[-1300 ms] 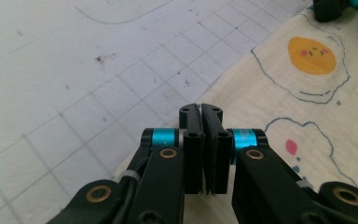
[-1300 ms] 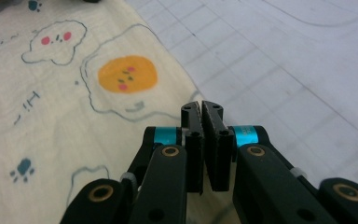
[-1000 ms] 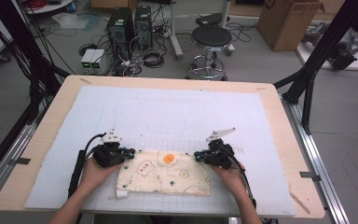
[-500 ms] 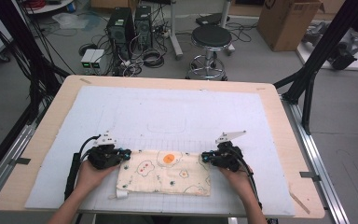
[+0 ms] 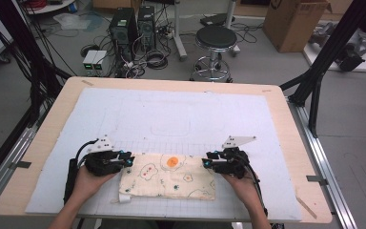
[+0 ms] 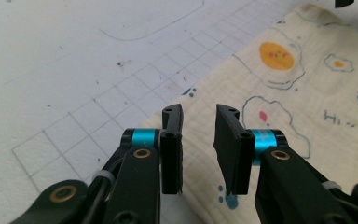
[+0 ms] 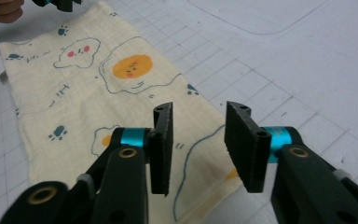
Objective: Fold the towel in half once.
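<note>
Your left gripper (image 6: 198, 140) has its two black jaws parted, and they have just been opening; the gap between them holds nothing, and the pads press on nothing, though the near corner of the folded cloth (image 6: 279, 93) lies on the mat right below that gap. Your right gripper (image 7: 199, 142) stands the same way: jaws apart, just opened wider, with the cloth's edge (image 7: 98, 93) showing through the gap underneath but not pinched. In the high view, your left gripper (image 5: 124, 161) sits at the left far corner of the cloth (image 5: 169, 176) and your right gripper (image 5: 209, 164) at its right far corner, each pointing inward toward the other along the cloth's far edge. The cloth is cream with fried-egg and paw-print drawings, an orange yolk near the middle of its far edge; it lies flat as a folded rectangle on the white gridded mat (image 5: 171, 119), close to your side of the table. A small white tag pokes out at its near left corner. Your hands come up from the bottom edge behind the grippers, cables trailing back along your forearms. The mat covers most of the wooden table (image 5: 286, 102), and beyond the table stand a black stool (image 5: 214, 40) and computer towers (image 5: 133, 24) among floor cables.
</note>
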Action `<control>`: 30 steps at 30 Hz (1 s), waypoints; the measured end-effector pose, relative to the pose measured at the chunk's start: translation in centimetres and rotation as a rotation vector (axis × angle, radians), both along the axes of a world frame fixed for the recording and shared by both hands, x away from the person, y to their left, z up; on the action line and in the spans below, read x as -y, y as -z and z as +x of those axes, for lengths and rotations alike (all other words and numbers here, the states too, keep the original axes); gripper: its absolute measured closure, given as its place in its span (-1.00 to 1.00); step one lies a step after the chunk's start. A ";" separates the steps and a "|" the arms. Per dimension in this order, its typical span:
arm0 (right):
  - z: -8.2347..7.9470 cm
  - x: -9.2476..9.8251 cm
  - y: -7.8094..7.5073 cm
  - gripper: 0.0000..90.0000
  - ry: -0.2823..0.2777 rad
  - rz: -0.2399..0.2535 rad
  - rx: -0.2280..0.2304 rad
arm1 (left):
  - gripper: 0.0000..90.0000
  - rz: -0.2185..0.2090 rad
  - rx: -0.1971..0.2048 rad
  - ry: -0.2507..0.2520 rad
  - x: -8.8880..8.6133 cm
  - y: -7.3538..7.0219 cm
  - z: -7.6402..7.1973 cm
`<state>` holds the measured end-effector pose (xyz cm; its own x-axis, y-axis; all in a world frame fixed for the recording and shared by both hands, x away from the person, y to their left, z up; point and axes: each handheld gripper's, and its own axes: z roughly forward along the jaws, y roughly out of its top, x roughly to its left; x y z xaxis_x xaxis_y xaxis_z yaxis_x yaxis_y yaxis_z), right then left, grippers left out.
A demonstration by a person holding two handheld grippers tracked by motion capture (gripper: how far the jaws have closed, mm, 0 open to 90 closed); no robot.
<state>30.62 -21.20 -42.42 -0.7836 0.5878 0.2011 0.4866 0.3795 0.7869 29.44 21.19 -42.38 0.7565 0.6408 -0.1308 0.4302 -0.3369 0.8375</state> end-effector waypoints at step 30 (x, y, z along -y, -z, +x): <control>-1.2 0.5 -1.2 -0.28 0.055 0.013 0.053 | -0.09 -0.053 0.018 -0.057 -0.6 -0.6 0.3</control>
<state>29.38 -21.69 -41.18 -0.7601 0.6278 0.1678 0.4637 0.3431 0.8169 29.74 21.77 -41.79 0.7217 0.6752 -0.1525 0.4323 -0.2676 0.8611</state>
